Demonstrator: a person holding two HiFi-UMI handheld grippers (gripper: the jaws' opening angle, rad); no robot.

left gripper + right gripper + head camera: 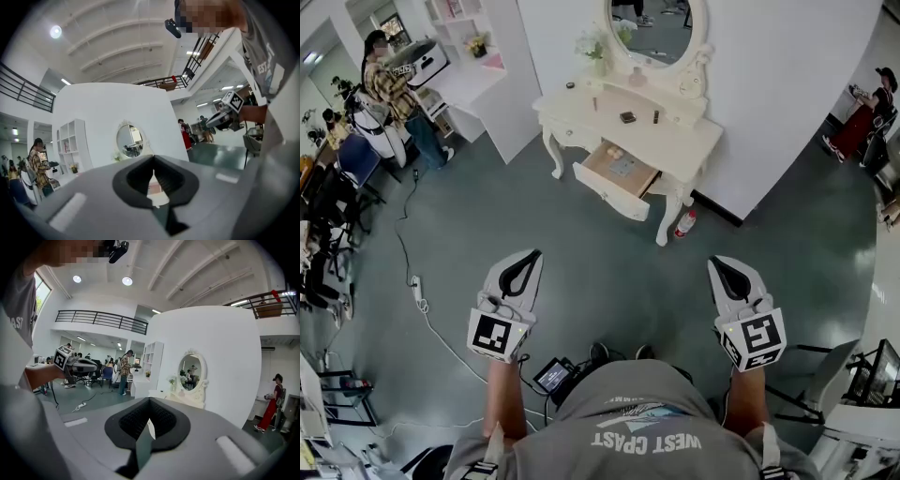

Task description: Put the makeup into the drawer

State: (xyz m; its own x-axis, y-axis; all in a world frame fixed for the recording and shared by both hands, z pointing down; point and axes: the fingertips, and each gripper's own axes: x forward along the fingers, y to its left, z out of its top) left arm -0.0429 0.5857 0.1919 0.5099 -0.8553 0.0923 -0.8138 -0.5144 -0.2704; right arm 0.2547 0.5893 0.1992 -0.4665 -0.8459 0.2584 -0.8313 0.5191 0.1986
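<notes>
Head view. Left gripper (532, 255) at lower left of frame, right gripper (718, 263) at lower right. Both are held over the green floor (609, 281), tips aimed toward the top of frame.

Left gripper view: jaws together at the tips, nothing clamped between them. Right gripper view: the same, jaws closed tip to tip, nothing in them.

White dressing table (684, 141) at upper centre, against the white wall, with an oval mirror (656, 28) above it. Its drawer (609, 192) stands pulled out toward the lower part of the frame. Something pale lies inside, too small to identify.

Makeup is on the tabletop:
- dark square compact (627, 117) near the middle
- small dark tube (655, 116) just right of the compact
- thin reddish stick (594, 103) to its left

All three sit above the open drawer in the frame, outside it.

The makeup is well apart from both grippers, up-frame and roughly between the two, with open floor in the gap.

A bottle (683, 223) lies on the floor beside the table's right front leg.
</notes>
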